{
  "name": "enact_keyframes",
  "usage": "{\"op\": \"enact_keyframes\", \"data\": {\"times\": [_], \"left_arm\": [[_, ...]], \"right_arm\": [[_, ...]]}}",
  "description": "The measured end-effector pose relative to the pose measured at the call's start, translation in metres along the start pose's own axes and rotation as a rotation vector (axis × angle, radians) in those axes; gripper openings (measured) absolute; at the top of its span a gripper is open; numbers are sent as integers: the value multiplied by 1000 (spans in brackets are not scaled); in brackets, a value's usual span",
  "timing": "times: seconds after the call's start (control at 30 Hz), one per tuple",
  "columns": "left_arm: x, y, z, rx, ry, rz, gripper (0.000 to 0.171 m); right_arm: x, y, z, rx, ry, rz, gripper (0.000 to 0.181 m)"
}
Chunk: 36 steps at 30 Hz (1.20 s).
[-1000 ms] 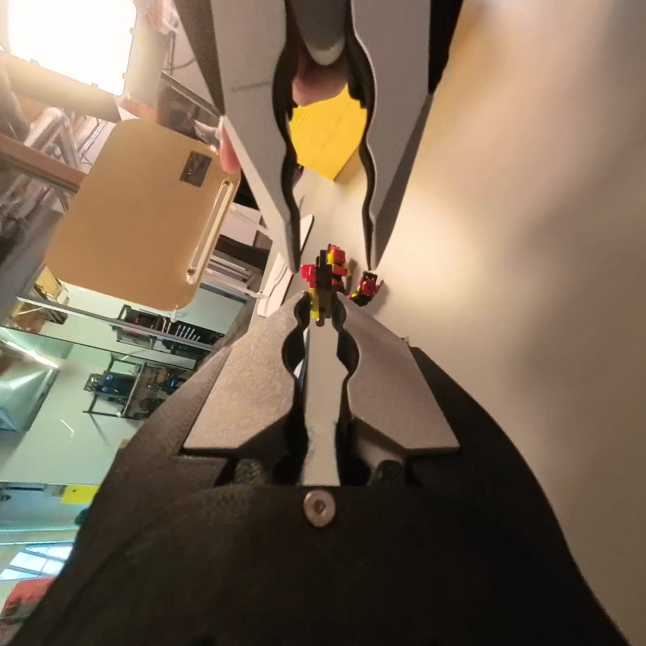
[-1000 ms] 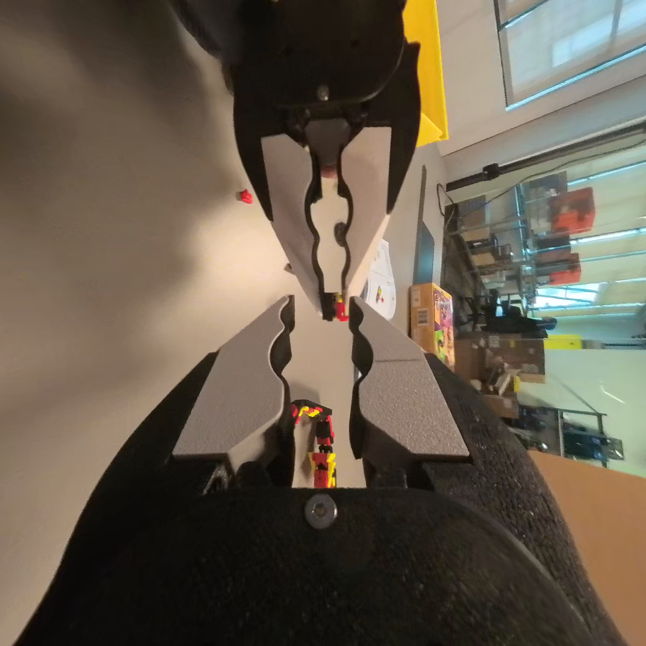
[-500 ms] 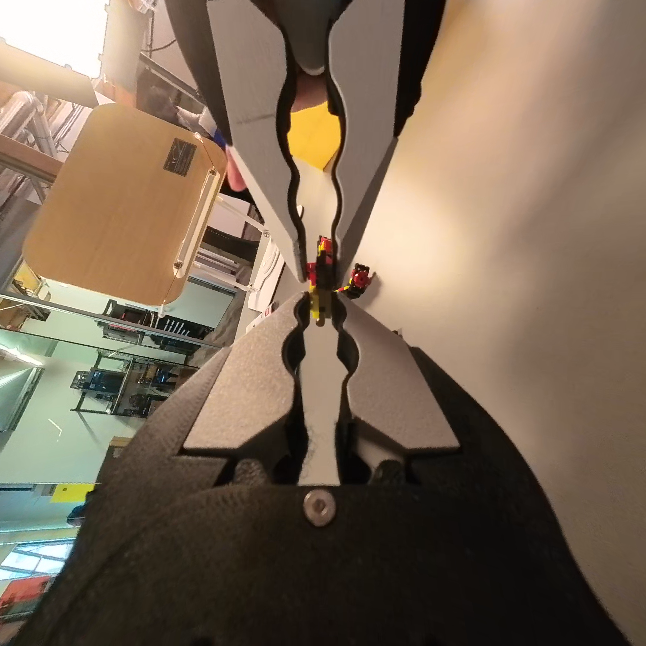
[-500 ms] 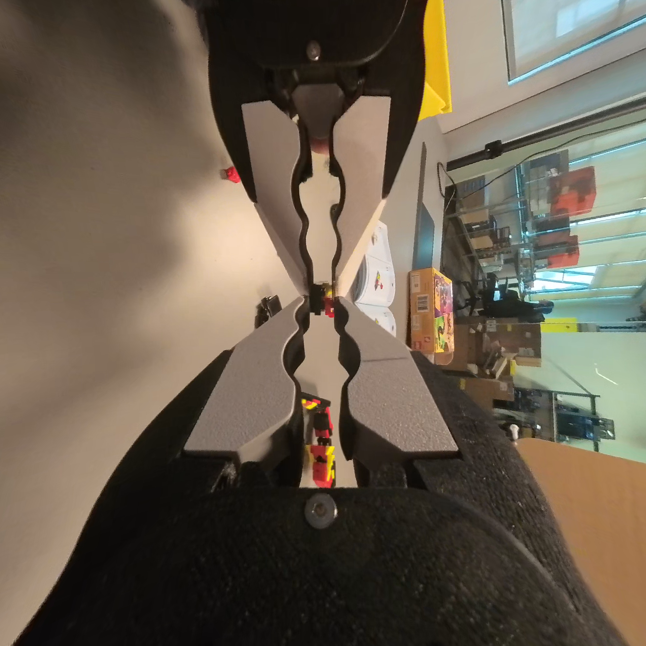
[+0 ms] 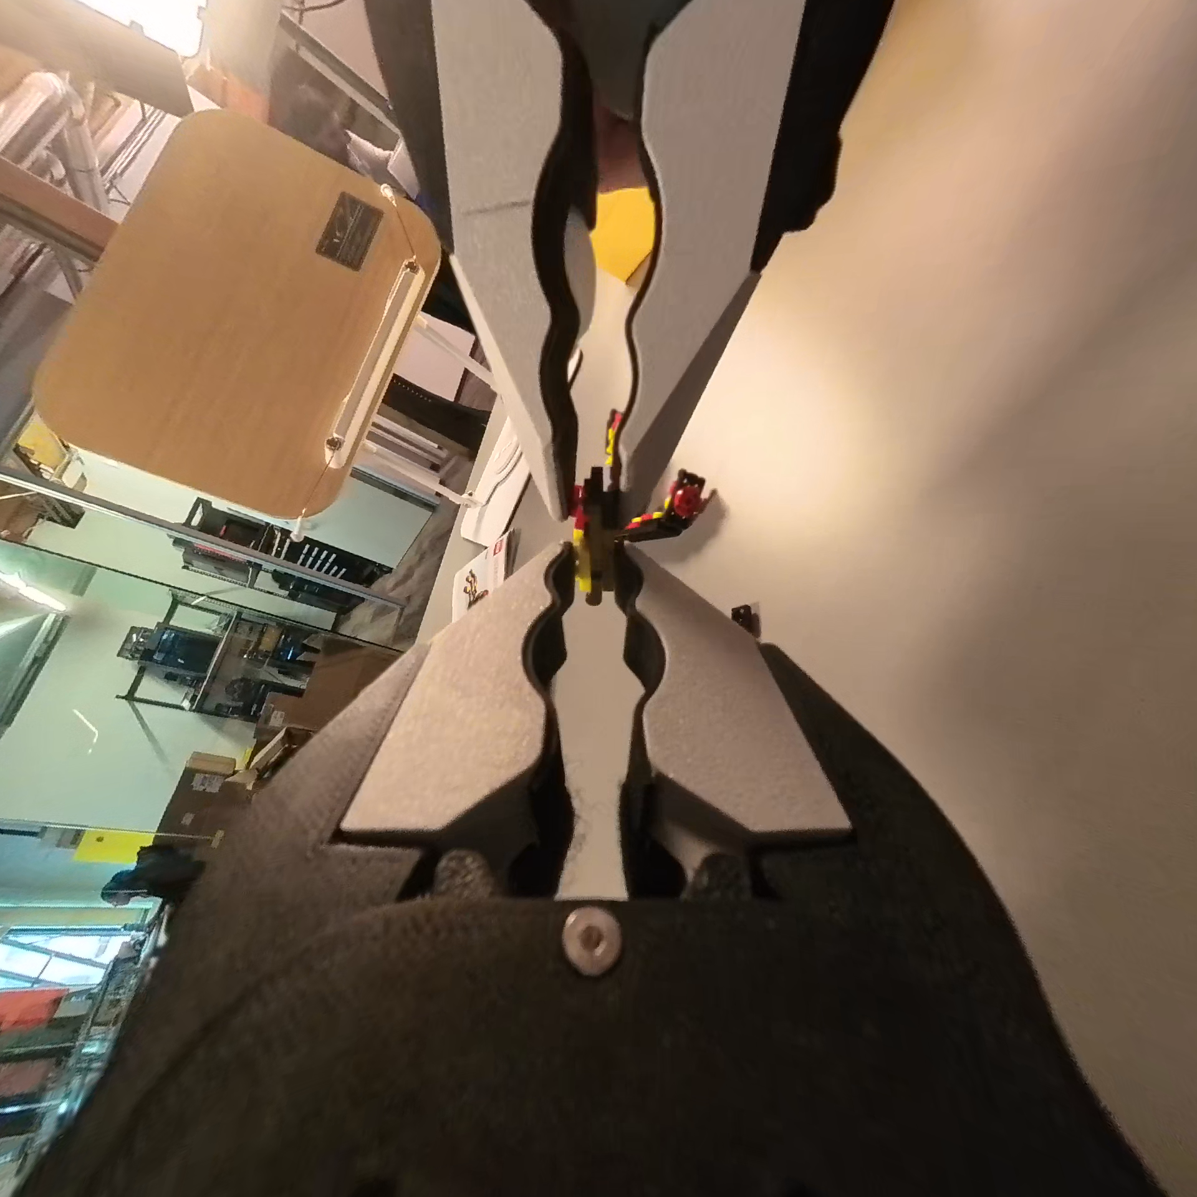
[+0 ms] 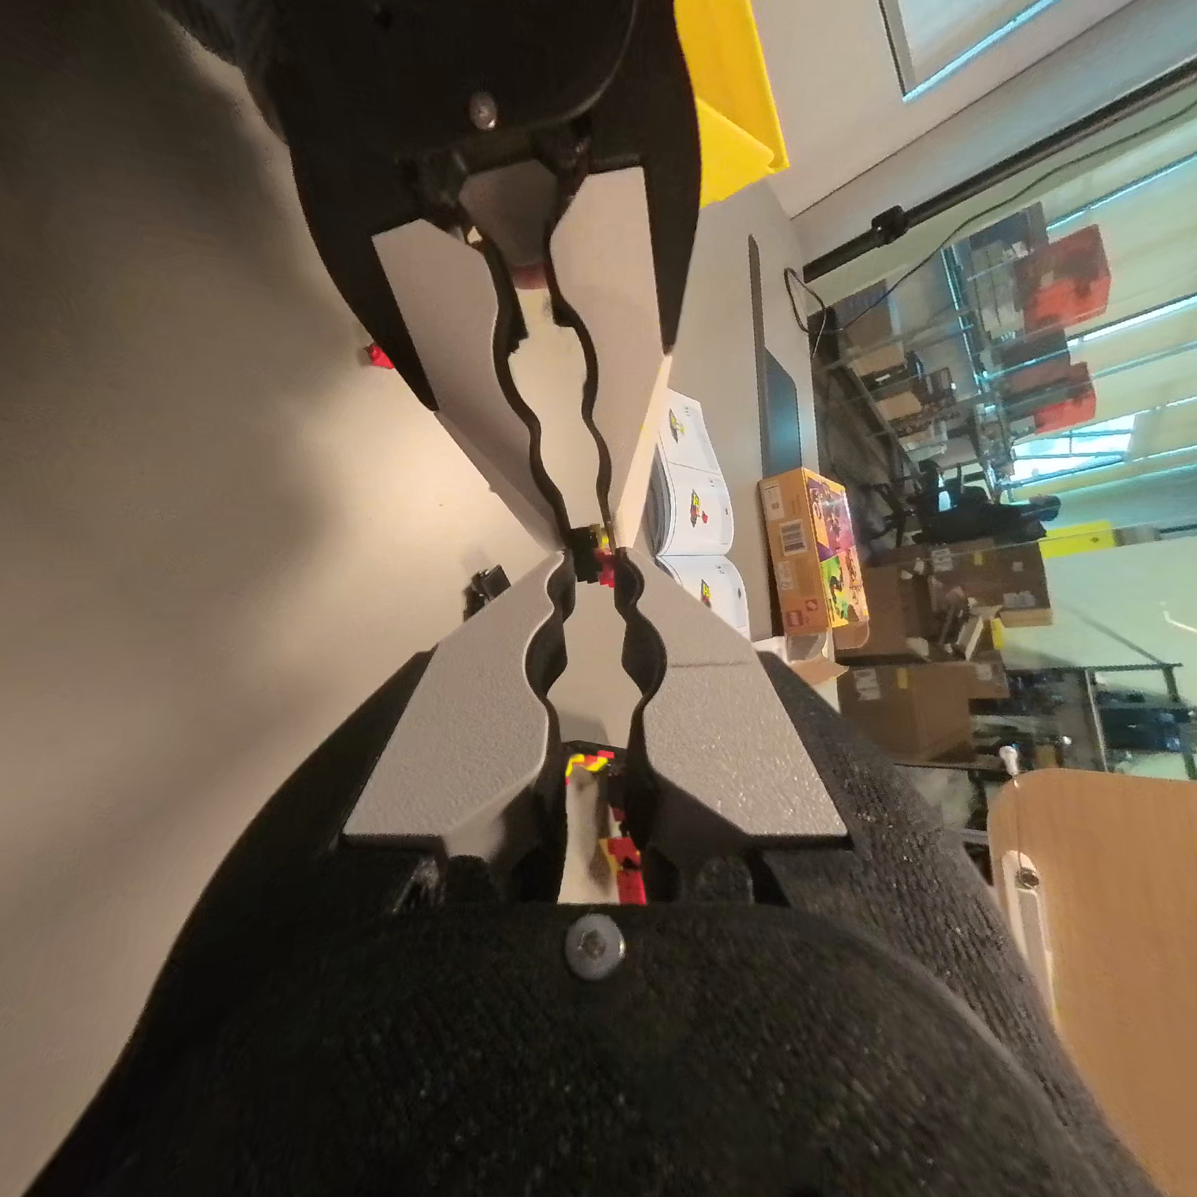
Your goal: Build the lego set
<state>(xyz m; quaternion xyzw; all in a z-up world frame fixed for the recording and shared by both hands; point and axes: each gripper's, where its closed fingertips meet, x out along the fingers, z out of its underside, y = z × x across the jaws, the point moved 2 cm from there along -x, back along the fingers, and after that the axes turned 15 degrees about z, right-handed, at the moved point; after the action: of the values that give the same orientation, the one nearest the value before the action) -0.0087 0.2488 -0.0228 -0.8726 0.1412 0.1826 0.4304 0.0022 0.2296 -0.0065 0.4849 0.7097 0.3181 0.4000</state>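
A small black, red and yellow lego model [image 5: 591, 550] hangs in the air between both grippers, which meet tip to tip. My left gripper [image 5: 596, 562] is shut on its yellow and black end. My right gripper [image 5: 593, 506] comes from above in that view and is shut on its red and black end. A jointed arm of the model with a red round piece [image 5: 685, 500] sticks out to the right. In the right wrist view my right gripper [image 6: 592, 562] pinches the model [image 6: 599, 570], with the left gripper [image 6: 588, 535] opposite. A red and yellow lego chain [image 6: 618, 842] shows between the right fingers near their base.
A beige table [image 5: 971, 453] lies beside the grippers. On it are a small black piece [image 6: 486, 583], a small red piece [image 6: 376, 355], an open instruction booklet [image 6: 696, 505], a lego box [image 6: 813, 550] and a yellow bin [image 6: 732, 97]. A wooden chair [image 5: 227, 311] stands beyond the table edge. My left and right fingertips are right by each other.
The right gripper was open and apart from the model; it has moved in and shut on the model's far end. The left gripper has kept its hold.
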Motion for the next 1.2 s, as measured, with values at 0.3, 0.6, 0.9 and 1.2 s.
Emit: {"op": "enact_keyframes", "data": {"times": [0.3, 0.6, 0.9, 1.2], "left_arm": [[7, 6, 3, 27, -1, 6, 10], [13, 12, 8, 15, -15, 32, 11], [11, 6, 11, -8, 3, 11, 11], [-4, 8, 8, 41, -14, -6, 11]], "right_arm": [[0, -6, 6, 75, -4, -99, 9], [3, -13, 14, 35, 5, -125, 9], [2, -7, 9, -32, 65, -43, 12], [0, -7, 9, -68, 105, -53, 3]]}}
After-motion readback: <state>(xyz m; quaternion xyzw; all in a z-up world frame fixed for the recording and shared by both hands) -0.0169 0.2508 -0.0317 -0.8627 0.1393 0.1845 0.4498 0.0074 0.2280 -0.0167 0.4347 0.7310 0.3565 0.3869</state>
